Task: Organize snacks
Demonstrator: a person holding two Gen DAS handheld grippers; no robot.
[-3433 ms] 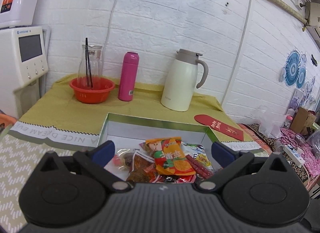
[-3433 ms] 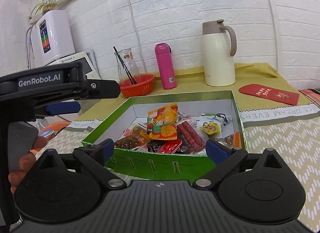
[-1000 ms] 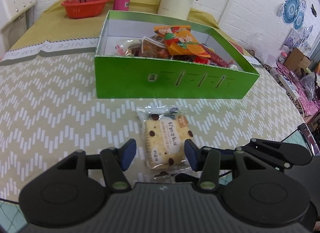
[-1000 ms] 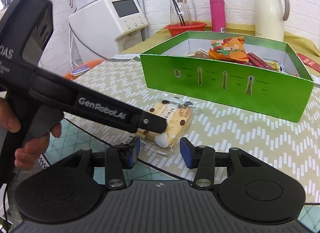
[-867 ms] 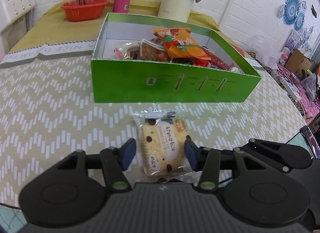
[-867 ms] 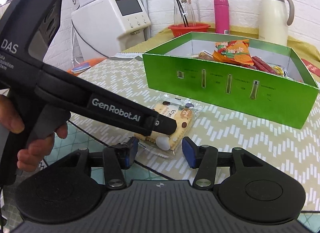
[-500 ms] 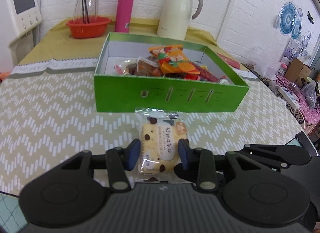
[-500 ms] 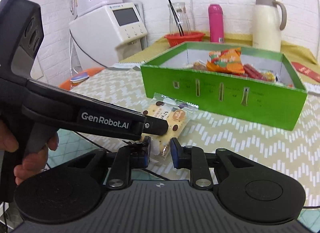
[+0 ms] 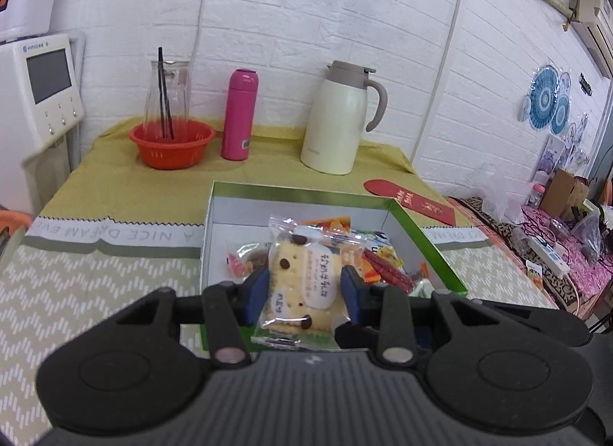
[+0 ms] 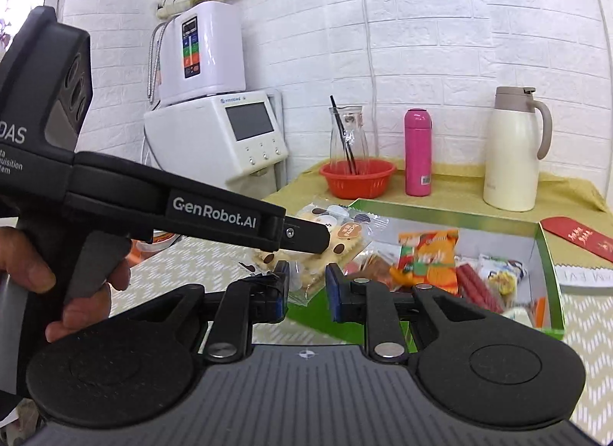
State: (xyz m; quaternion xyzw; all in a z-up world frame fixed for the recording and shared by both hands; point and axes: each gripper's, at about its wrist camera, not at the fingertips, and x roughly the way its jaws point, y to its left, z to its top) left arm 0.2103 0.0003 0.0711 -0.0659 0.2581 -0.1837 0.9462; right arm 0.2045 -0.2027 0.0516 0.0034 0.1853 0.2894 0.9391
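My left gripper is shut on a clear packet of chocolate-chip biscuits and holds it in the air over the near edge of the green snack box. The box holds several snacks, among them an orange packet and red sausage sticks. In the right wrist view the left gripper carries the biscuit packet just ahead of my right gripper, whose blue fingers stand narrowly apart; the packet's lower corner hangs between them without a clear grip.
Behind the box stand an orange basin with a glass jug, a pink bottle and a cream thermos jug. A red envelope lies right of the box. A white water dispenser stands at the left.
My left gripper closed on the biscuit packet, lifted it off the table and carried it up over the box's near edge. My right gripper rose along with it.
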